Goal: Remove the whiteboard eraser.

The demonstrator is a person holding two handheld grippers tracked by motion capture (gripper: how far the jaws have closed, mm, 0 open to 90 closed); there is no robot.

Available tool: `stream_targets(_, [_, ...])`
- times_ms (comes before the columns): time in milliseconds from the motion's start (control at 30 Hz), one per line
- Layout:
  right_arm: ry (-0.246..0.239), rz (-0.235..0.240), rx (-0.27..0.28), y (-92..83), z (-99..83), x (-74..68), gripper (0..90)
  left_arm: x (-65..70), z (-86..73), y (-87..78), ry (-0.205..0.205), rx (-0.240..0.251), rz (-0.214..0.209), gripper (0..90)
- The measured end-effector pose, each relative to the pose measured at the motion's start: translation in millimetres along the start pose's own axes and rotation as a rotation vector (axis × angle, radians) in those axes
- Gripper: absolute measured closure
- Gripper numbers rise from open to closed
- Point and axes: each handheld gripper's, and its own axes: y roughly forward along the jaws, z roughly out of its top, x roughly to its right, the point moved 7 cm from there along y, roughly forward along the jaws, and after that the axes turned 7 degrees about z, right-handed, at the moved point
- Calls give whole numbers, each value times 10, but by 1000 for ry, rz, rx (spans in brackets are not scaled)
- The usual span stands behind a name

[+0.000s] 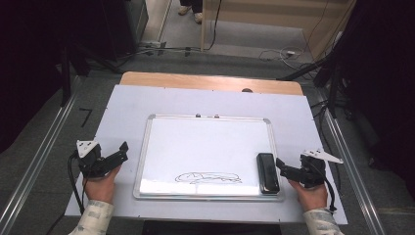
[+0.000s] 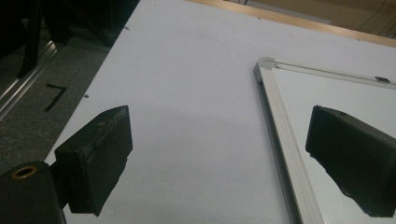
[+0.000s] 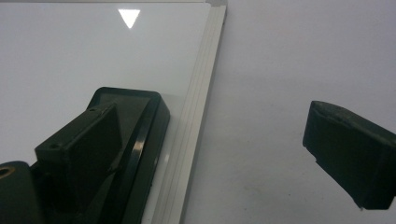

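The right gripper (image 1: 283,166), jaws wide and empty, hovers beside the whiteboard (image 1: 205,147) on the worktop (image 1: 122,107), where the black eraser (image 1: 267,172) lies at the board's right edge: probably light, rigid, best pinched across its narrow sides.
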Motion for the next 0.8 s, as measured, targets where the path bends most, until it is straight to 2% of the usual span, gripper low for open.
stream_targets(333, [-11,34,-18,19,-42,-141,37,-7,-3,-1,-1,-3,0,78])
stream_targets(600, [-36,37,-20,48,-63,-240,42,-9,0,-1,1,0,8,78])
stream_targets(800, [-29,32,-7,40,-75,-313,46,-18,5,-5,-2,5,11,79])
